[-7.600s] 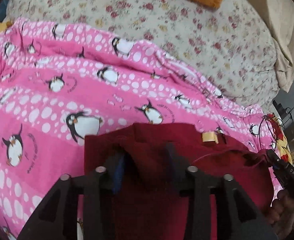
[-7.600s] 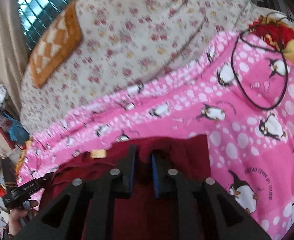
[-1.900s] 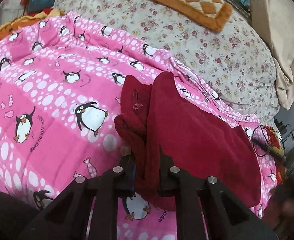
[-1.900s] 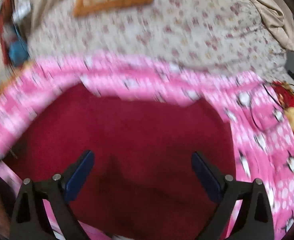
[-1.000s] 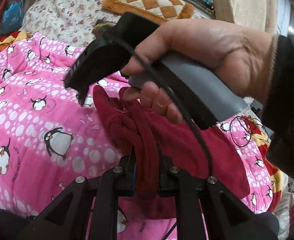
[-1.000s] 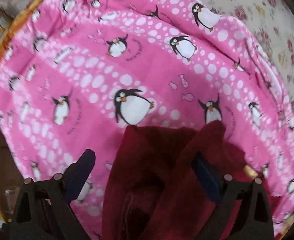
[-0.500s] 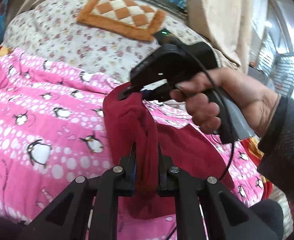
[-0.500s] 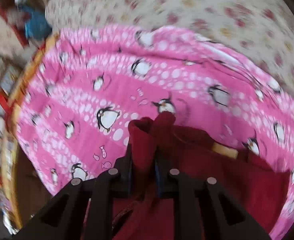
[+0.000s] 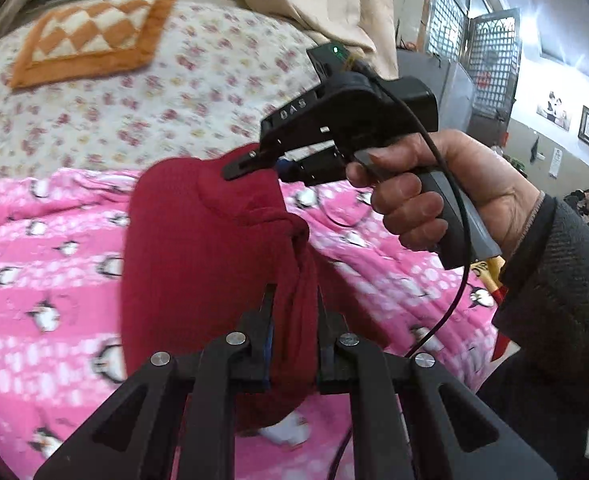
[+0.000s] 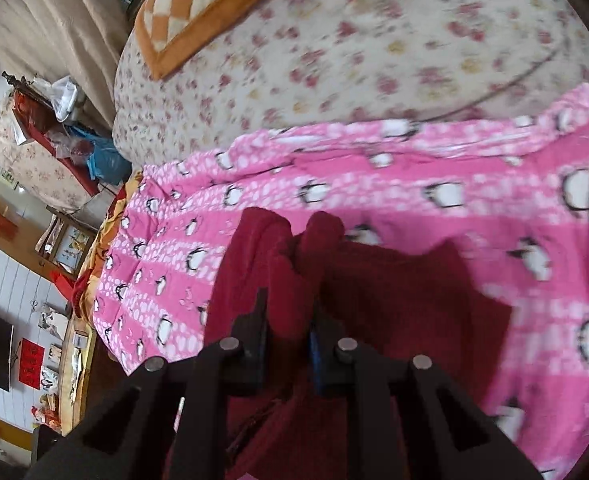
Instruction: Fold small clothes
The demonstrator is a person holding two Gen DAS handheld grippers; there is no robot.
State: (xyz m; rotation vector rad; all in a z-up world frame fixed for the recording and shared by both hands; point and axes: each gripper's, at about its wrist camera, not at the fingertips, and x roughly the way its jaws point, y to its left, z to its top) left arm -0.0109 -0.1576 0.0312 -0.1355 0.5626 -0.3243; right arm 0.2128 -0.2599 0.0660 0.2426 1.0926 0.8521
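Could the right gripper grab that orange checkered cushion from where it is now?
Probably not as things stand. The right gripper is shut on the dark red garment, so its jaws are full, and the orange checkered cushion lies far off, across the floral quilt.

right gripper | fingers clamp red garment | above pink penguin blanket

One dark red garment, one pink penguin blanket, one floral quilt, one orange checked cushion. My grippers: two, left gripper and right gripper.
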